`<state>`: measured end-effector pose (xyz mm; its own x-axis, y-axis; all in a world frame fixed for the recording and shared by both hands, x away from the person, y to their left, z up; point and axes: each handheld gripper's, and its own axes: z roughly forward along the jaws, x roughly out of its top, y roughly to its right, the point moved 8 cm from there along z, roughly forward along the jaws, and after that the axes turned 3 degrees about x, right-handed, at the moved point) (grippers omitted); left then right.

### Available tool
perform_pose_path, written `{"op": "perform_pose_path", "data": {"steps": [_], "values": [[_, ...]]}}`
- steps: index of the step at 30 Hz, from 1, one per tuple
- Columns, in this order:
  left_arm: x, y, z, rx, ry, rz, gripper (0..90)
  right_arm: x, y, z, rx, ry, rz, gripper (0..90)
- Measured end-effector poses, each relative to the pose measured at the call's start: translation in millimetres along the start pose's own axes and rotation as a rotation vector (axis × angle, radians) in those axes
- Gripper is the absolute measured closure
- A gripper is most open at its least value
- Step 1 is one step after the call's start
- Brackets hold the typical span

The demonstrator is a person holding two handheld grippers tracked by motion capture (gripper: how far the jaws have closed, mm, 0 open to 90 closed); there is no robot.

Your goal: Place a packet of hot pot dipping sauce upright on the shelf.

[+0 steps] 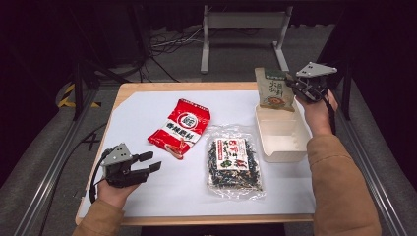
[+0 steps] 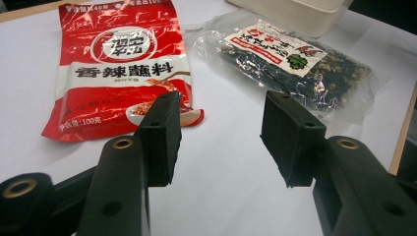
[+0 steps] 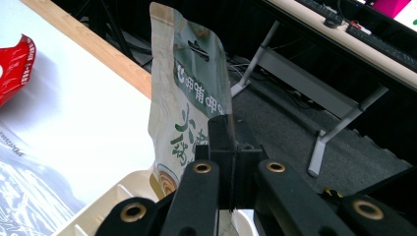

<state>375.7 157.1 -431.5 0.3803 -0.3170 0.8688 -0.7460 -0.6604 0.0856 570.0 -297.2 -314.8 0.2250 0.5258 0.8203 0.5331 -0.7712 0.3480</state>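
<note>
Nearest edge, 7 o'clock on the bench (image 1: 147, 105): the left gripper (image 1: 150, 163) is held just above the white sheet, its fingers (image 2: 160, 137) parted with nothing between them, aimed toward 2 o'clock. Nothing is touched by it.

Mid-bench: a clear bag of dark dried goods (image 1: 233, 162) is laid flat near 5 o'clock of centre, long axis running 12 to 6. A red seasoning packet (image 1: 180, 129) is laid flat at centre, long axis tilted from 1 to 7 o'clock. Both are well apart from the left gripper.

Right side, 3 o'clock: a cream tray (image 1: 281, 133) is seen with its inside bare.

Far right, 1 o'clock: the green pouch (image 1: 275, 89) is gripped at its right edge by the right gripper (image 1: 293, 84), whose fingers are clenched on it. The pouch is hung upright, long axis vertical, top seal up, its bottom edge just over the tray's far rim; contact with the rim cannot be told.

Judged progress: packing is at an early stage. One pouch is about to be lowered in; the red packet and the clear bag are left to be collected.
</note>
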Motion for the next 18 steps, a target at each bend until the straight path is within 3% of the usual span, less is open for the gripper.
{"op": "perform_pose_path", "data": {"steps": [11,18], "values": [[0.6,0.2,1.0,0.001,0.002,-0.001,49.5,-2.8,-11.2,6.4,0.035,0.003,-0.035,88.9],[0.8,0.2,1.0,0.000,0.003,0.000,49.5,-8.7,-12.7,10.6,0.048,-0.019,-0.022,87.5]]}}
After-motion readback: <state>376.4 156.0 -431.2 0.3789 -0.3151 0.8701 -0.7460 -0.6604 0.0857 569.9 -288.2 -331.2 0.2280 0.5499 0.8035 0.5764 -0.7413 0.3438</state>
